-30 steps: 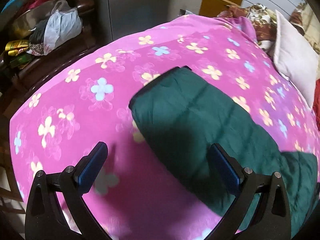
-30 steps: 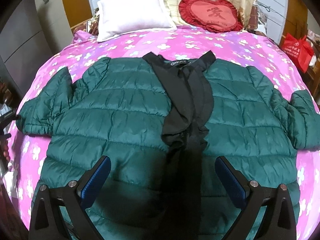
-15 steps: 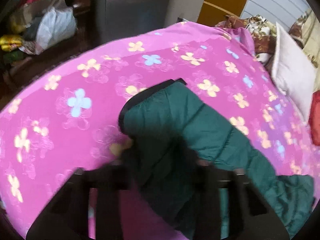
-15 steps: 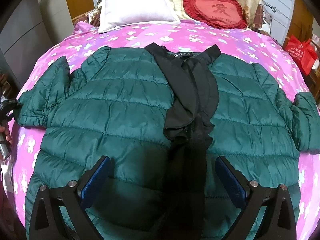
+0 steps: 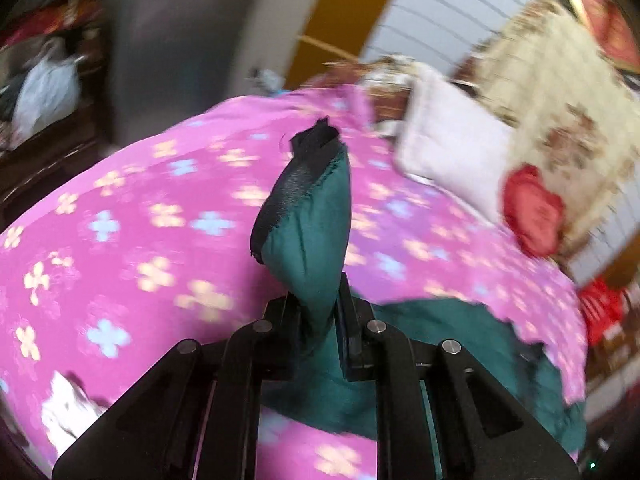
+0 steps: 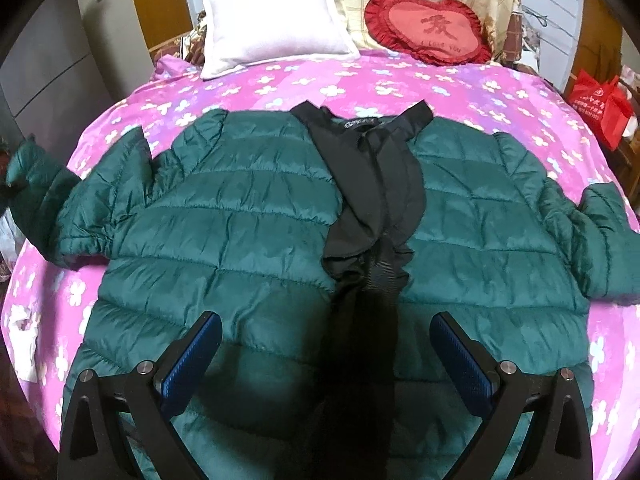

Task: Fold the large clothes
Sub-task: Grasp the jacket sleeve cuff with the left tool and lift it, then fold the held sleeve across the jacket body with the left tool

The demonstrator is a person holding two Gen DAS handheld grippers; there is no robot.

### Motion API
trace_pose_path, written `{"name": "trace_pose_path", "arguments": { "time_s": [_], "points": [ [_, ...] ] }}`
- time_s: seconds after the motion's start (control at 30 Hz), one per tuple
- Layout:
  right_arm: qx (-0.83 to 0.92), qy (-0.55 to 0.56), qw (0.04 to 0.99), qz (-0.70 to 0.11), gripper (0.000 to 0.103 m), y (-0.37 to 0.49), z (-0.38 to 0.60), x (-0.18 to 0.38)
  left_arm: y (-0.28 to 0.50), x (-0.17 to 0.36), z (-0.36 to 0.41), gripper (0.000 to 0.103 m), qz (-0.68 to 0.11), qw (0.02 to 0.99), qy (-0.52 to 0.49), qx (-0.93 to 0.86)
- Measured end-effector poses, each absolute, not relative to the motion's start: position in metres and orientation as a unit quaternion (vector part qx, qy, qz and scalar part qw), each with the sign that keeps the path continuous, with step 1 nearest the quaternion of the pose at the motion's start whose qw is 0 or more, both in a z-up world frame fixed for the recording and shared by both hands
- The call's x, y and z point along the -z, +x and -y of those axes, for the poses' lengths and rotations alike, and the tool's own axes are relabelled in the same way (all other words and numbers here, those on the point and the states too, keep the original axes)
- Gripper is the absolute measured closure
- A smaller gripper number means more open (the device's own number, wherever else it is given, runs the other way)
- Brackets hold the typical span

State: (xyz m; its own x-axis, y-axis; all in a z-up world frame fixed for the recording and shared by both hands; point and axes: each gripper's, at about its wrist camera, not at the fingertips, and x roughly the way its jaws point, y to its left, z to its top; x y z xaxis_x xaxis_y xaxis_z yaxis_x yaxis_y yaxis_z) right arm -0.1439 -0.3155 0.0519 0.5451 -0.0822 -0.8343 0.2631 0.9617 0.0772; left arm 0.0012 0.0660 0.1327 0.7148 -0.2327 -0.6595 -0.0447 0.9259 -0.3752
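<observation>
A dark green quilted puffer jacket (image 6: pixel 256 216) with a black lining strip down its open front (image 6: pixel 376 208) lies spread face up on the pink flowered bedspread (image 6: pixel 400 88). My left gripper (image 5: pixel 318 312) is shut on the end of the jacket's left sleeve (image 5: pixel 316 232) and holds its black-edged cuff up off the bed. In the right wrist view that sleeve (image 6: pixel 36 184) is raised at the far left. My right gripper (image 6: pixel 326 360) is open and empty, hovering over the jacket's lower front.
A white pillow (image 6: pixel 272 28) and a red heart cushion (image 6: pixel 428 28) lie at the bed's head. A red bag (image 6: pixel 600 108) stands at the right. A grey cabinet (image 5: pixel 180 40) and cluttered shelves (image 5: pixel 40 80) stand beyond the bed's left side.
My left gripper has closed on the sleeve end and lifted it off the bedspread, swinging toward the bed's head. My right gripper has pulled back a little.
</observation>
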Motion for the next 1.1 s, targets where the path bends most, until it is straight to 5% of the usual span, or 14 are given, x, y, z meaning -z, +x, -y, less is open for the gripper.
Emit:
{"name": "trace_pose_path", "arguments": {
  "time_s": [0.33,0.93,1.03,1.1],
  "points": [
    [0.123,0.115,0.879,-0.446,0.000,-0.180,0.357,-0.068,-0.070,-0.162,0.109,0.090,-0.393,0.893,-0.086,0.204],
    [0.177,0.179,0.860,-0.444,0.000,-0.247,0.437,-0.049,-0.141,-0.059,0.302,0.090,-0.460,0.834,0.052,0.299],
    [0.179,0.189,0.859,-0.442,0.000,-0.255,0.445,-0.044,-0.143,-0.061,0.310,0.072,-0.452,0.831,0.037,0.322],
    [0.176,0.196,0.857,-0.443,0.000,-0.259,0.450,-0.042,-0.140,-0.064,0.311,0.048,-0.460,0.821,0.009,0.339]
  ]
}}
